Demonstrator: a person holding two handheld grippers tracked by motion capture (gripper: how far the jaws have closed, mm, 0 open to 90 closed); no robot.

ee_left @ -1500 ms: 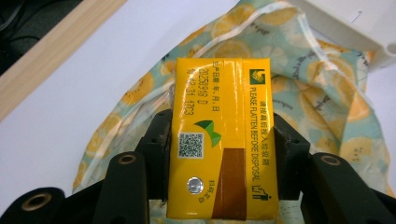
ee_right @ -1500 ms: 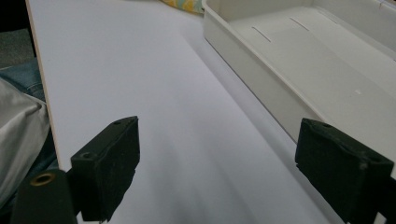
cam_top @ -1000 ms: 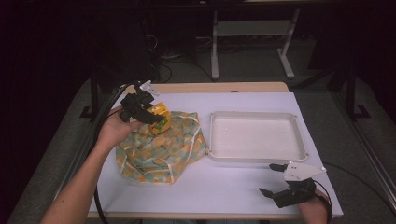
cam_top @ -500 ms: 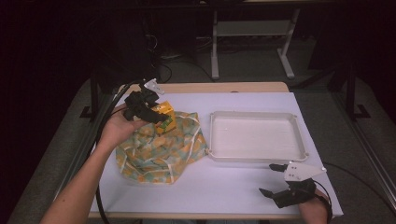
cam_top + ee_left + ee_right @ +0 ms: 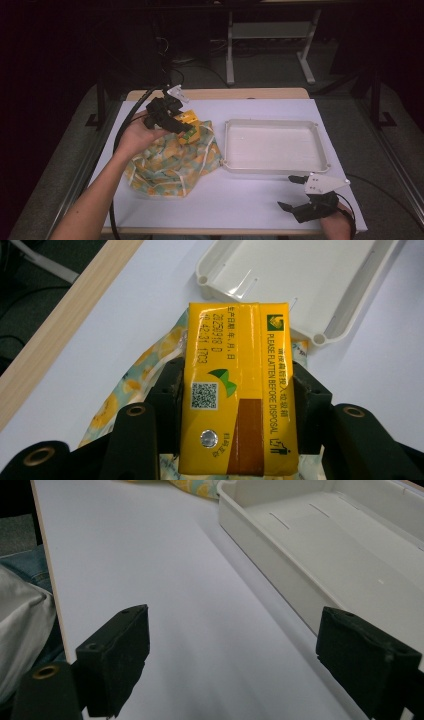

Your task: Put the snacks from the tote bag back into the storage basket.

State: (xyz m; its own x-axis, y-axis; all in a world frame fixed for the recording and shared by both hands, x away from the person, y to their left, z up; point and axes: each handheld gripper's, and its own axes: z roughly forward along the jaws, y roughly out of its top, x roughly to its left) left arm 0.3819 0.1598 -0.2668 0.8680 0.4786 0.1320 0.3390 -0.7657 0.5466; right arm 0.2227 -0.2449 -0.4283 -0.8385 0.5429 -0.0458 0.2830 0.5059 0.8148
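Left tool (image 5: 186,128) clamps yellow carton (image 5: 237,390) between its 2 pads, just above patterned cloth (image 5: 170,162), white tray (image 5: 274,146) ahead of it; right tool (image 5: 290,192) gapes wide, empty, beside tray's near rim.

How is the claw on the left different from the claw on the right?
The left claw is shut on a yellow drink carton; the right claw is open with nothing between its jaws. The left claw is raised above the patterned cloth bag; the right claw sits low at the table's near edge, beside the white tray. Both have black jaws.
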